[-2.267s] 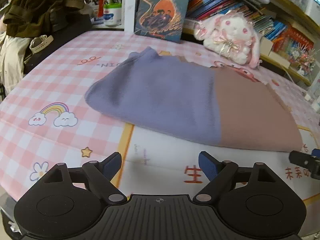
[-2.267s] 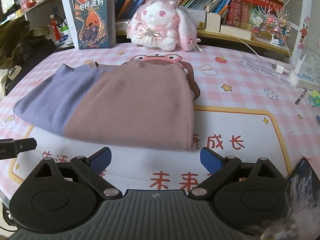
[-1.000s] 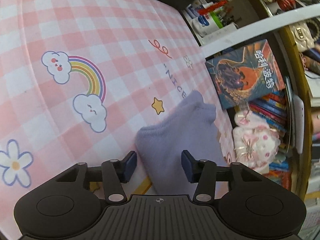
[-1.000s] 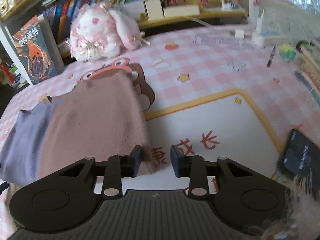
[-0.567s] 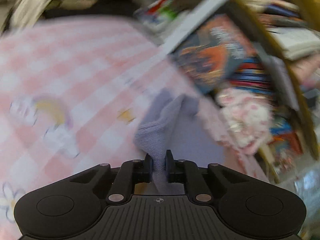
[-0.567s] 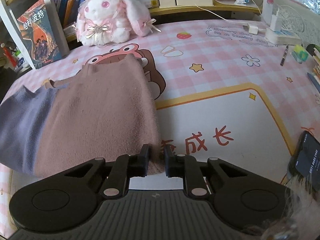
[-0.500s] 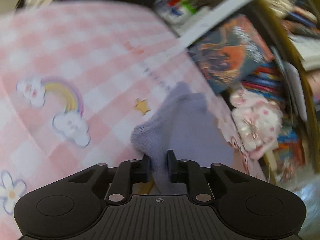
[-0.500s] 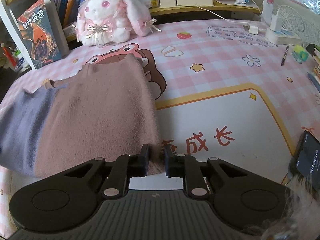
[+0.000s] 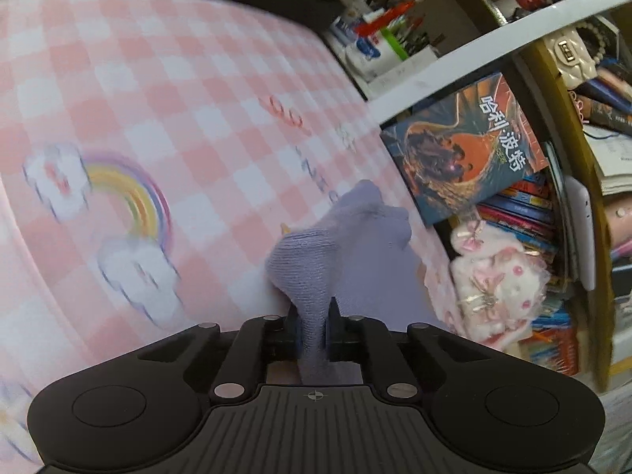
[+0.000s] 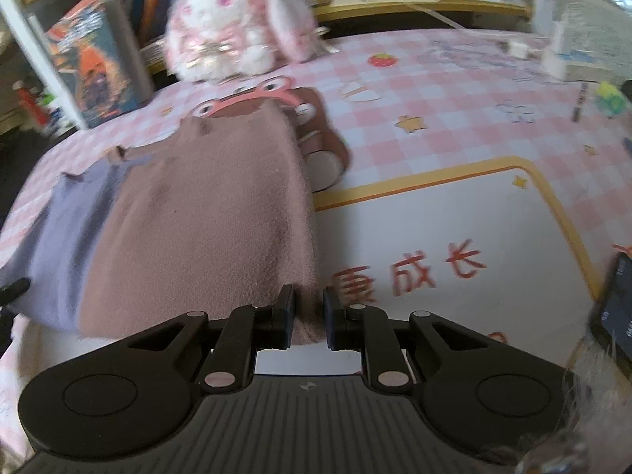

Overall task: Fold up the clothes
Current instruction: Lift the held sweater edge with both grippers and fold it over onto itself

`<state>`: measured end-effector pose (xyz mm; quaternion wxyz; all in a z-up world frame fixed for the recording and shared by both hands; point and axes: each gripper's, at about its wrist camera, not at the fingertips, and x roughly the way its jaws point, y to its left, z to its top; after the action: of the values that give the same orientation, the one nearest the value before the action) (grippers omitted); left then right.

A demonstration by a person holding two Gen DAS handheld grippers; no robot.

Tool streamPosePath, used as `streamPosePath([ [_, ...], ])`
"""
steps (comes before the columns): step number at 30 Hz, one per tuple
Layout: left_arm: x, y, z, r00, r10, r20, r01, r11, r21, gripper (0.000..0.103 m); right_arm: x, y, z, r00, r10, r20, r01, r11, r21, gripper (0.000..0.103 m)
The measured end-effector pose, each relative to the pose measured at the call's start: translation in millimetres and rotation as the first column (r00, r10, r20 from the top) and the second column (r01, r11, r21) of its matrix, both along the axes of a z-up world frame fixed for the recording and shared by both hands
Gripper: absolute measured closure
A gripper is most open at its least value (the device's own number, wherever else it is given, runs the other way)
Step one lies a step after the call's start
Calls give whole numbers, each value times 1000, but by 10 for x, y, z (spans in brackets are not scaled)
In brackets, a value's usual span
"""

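A folded two-tone sweater [image 10: 205, 213] lies on the pink checked table mat [image 10: 454, 91], brown-pink on the right and lavender [image 10: 59, 229] on the left. In the right wrist view, my right gripper [image 10: 309, 312] is shut on the near right corner of the brown-pink part. In the left wrist view, the jaws of my left gripper [image 9: 312, 316] are closing, with the lavender end [image 9: 355, 245] pinched between the pads. That fabric rises in a bunch above the mat. Most of the sweater is hidden behind it there.
A white and pink plush rabbit [image 10: 233, 35] and an upright book [image 10: 94, 63] stand at the back by the bookshelves. A dark phone [image 10: 616, 308] lies at the right edge. Pens and cups [image 9: 375, 47] crowd the far left corner. Chargers and cables [image 10: 561, 59] lie at the back right.
The left jaws came together on the lavender end, which now stands bunched up off the mat. The right jaws narrowed onto the brown-pink corner, and the right view tilted slightly.
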<state>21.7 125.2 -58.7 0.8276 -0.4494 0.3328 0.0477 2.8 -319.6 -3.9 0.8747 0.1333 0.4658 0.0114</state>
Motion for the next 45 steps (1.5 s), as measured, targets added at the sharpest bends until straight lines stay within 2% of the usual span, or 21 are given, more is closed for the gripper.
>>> streamPosePath([
  [5, 25, 43, 31, 1000, -17, -18, 17, 999, 49, 94, 90, 30, 117, 995, 81, 56, -80, 997, -5, 82],
  [12, 15, -74, 91, 1000, 1, -13, 1, 993, 117, 95, 294, 36, 39, 978, 195, 69, -198, 979, 52, 82],
  [13, 11, -103, 130, 1000, 0, -7, 1, 991, 135, 95, 319, 34, 11, 975, 213, 61, -216, 975, 52, 82],
  [15, -7, -187, 261, 1000, -8, 27, 3, 984, 177, 96, 363, 17, -60, 969, 242, 38, -244, 968, 59, 88],
  [21, -21, -665, 802, 987, -86, 132, 39, 946, 323, 96, 410, -65, -128, 954, 296, 45, -299, 947, 113, 90],
  [25, -45, -1173, 1198, 962, -189, 195, 90, 899, 430, 96, 433, -127, -157, 945, 324, 53, -328, 933, 145, 90],
  [28, -143, -1633, 1407, 930, -299, 216, 145, 835, 531, 96, 450, -175, -177, 938, 341, 59, -346, 923, 169, 90],
  [29, -185, -1861, 1431, 914, -355, 196, 178, 787, 591, 95, 454, -192, -185, 936, 347, 61, -352, 919, 176, 90],
  [31, -266, -2342, 1385, 876, -469, 114, 267, 668, 695, 93, 467, -221, -199, 931, 358, 64, -364, 912, 189, 90],
  [32, -302, -2584, 1306, 851, -522, 54, 324, 603, 729, 91, 474, -236, -206, 929, 364, 64, -369, 908, 197, 90],
  [34, -357, -2954, 1053, 798, -599, -70, 440, 498, 747, 87, 492, -270, -217, 924, 376, 63, -381, 899, 216, 90],
  [35, -373, -3115, 894, 764, -629, -141, 508, 453, 733, 84, 502, -289, -221, 922, 382, 61, -386, 894, 228, 90],
  [36, -381, -3219, 755, 742, -640, -199, 557, 424, 715, 80, 513, -310, -224, 920, 387, 59, -390, 889, 240, 90],
  [38, -419, -3325, 603, 737, -631, -242, 568, 385, 728, 71, 523, -376, -233, 919, 390, 53, -390, 883, 263, 90],
  [39, -424, -3321, 608, 738, -632, -237, 569, 393, 723, 67, 527, -413, -238, 919, 390, 50, -388, 880, 274, 87],
  [40, -427, -3306, 628, 738, -636, -227, 569, 406, 715, 58, 531, -449, -243, 919, 391, 47, -387, 877, 285, 85],
  [41, -419, -3268, 674, 740, -639, -209, 574, 438, 692, 53, 528, -489, -240, 921, 387, 46, -383, 878, 288, 80],
  [42, -437, -3213, 745, 748, -639, -176, 564, 475, 675, 52, 524, -530, -230, 924, 380, 46, -376, 881, 286, 76],
  [45, -526, -3048, 981, 776, -628, -54, 513, 579, 634, 48, 512, -710, -135, 939, 337, 67, -342, 892, 297, 73],
])
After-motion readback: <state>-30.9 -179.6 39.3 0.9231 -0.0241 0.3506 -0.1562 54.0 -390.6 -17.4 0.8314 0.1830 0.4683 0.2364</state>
